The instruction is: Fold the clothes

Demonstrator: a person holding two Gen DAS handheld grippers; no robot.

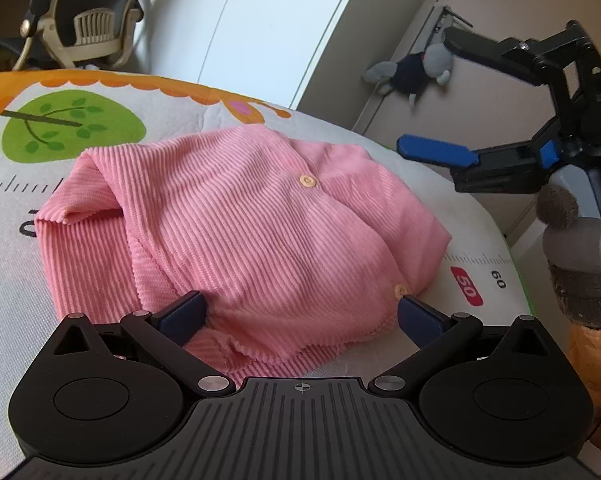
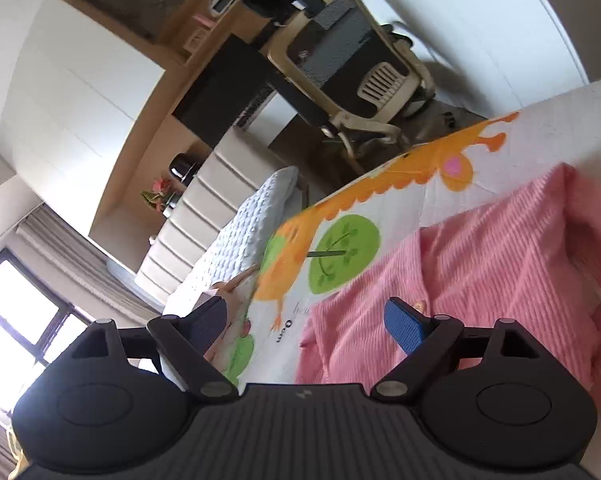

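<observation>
Folded pink cardigan [image 1: 236, 232] on printed mat [image 1: 40, 280], left gripper [image 1: 300, 314] at its near hem, jaws apart, right gripper [image 2: 306, 326] tilted above, jaws apart, empty

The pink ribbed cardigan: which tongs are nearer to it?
Left. The left tongs straddle the pink ribbed cardigan's near hem, open. The right tongs hang open beside its far edge.

A printed play mat [image 1: 148, 120] with a green tree [image 1: 70, 126] and ruler markings is lying flat, a mesh office chair [image 2: 340, 64] is standing beyond it, and a grey plush toy [image 1: 414, 70] is hanging against the beige wall.
</observation>
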